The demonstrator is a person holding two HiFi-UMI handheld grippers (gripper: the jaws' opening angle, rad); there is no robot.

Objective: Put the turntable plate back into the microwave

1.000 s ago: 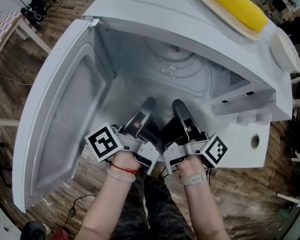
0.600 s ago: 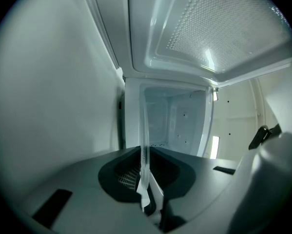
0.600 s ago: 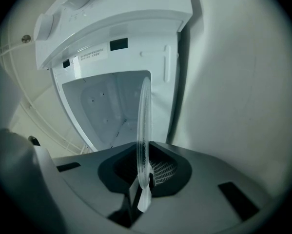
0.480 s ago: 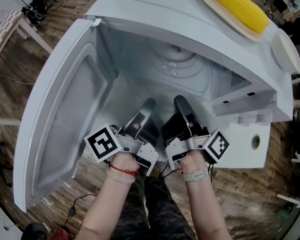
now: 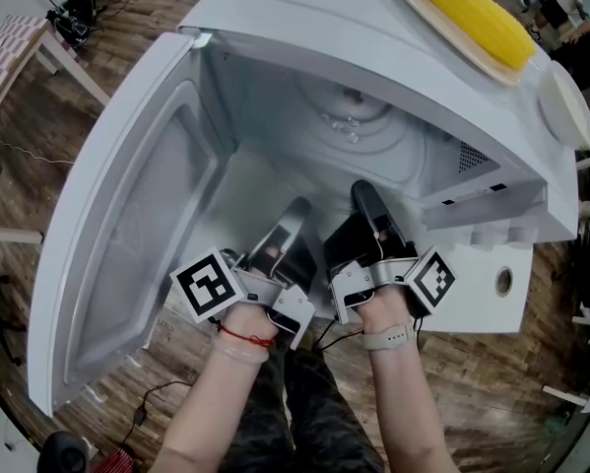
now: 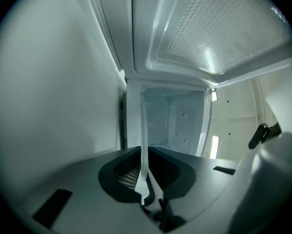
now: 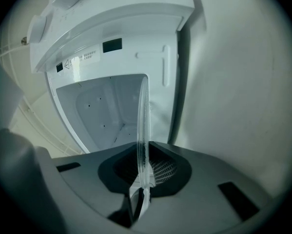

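The left gripper [image 5: 293, 215] and right gripper [image 5: 365, 200] are each pinching the near rim of the glass turntable plate [image 7: 143, 126], which is reaching ahead of them into the microwave [image 5: 491, 264]. Holding it level and lowering both sides evenly should seat it.

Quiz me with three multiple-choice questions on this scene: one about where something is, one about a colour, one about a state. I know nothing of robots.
1. Where is the corn cob?
A. On top of the microwave
B. Inside the microwave
C. On the floor

2. What colour is the microwave's casing?
A. Black
B. White
C. Red

3. What is the left claw doing?
A. Open and empty
B. Shut on the turntable plate
C. Shut on the corn cob

Answers:
1 A: the cob lies on a tray up on the casing.
2 B: the casing is white all over.
3 B: the plate's glass edge sits clamped between its jaws.
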